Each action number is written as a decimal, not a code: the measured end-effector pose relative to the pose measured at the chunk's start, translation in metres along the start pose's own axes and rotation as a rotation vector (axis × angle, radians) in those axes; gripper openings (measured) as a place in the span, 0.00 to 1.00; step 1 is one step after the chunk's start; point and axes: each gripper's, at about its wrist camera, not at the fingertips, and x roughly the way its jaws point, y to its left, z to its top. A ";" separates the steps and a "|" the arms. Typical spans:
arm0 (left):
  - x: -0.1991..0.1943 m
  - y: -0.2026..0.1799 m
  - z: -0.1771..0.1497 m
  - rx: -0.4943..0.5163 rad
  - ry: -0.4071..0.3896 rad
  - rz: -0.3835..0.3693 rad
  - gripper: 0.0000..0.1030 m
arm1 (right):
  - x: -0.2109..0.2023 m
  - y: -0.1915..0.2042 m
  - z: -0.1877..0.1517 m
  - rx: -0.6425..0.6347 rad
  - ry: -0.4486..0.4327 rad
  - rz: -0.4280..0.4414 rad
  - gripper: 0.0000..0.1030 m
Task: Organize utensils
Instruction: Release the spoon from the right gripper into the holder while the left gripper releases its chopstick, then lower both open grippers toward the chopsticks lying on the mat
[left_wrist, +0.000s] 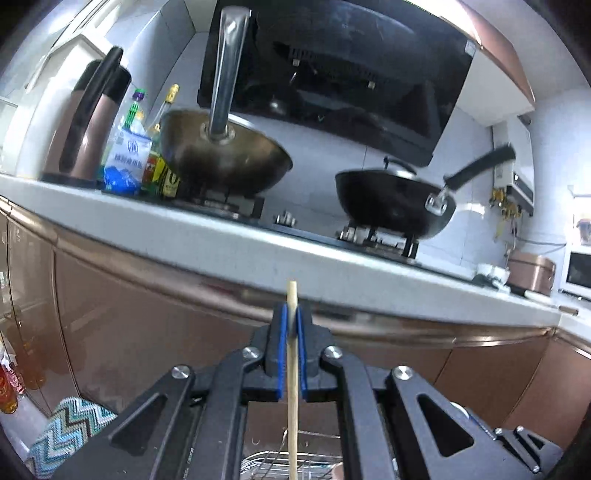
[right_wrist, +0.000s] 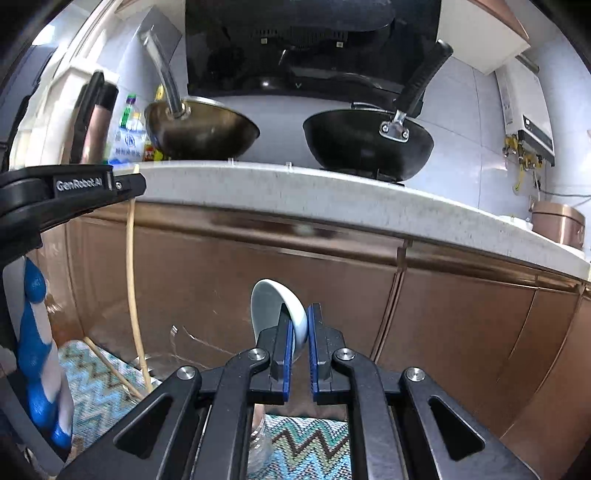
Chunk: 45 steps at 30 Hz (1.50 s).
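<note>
My left gripper (left_wrist: 291, 314) is shut on a wooden chopstick (left_wrist: 292, 387), held upright below the counter edge; its top end sticks up above the fingertips. The same chopstick (right_wrist: 131, 277) hangs from the left gripper's tip (right_wrist: 127, 184) at the left of the right wrist view. My right gripper (right_wrist: 300, 325) is shut on a white ceramic spoon (right_wrist: 275, 308), its bowl tilted up to the left above the blue pads. A second chopstick (right_wrist: 110, 365) lies slanted on the zigzag mat (right_wrist: 99, 384). A wire rack (left_wrist: 306, 458) shows below the left gripper.
A white countertop (left_wrist: 221, 240) runs across above copper cabinet doors (right_wrist: 443, 325). On the stove stand a steel wok (left_wrist: 221, 155) and a black wok (left_wrist: 391, 203). A kettle (left_wrist: 88, 125) and bottles (left_wrist: 129, 155) stand at the left. A rice cooker (left_wrist: 532, 271) stands at the right.
</note>
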 end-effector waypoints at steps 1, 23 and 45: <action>0.002 0.000 -0.007 0.008 -0.013 0.013 0.07 | 0.005 0.000 -0.004 0.004 0.006 0.003 0.09; -0.153 0.039 0.085 0.069 -0.141 0.008 0.48 | -0.110 -0.015 0.032 0.123 -0.101 0.090 0.73; -0.355 0.135 0.115 0.092 -0.083 0.121 0.62 | -0.314 0.008 0.060 0.129 -0.234 0.220 1.00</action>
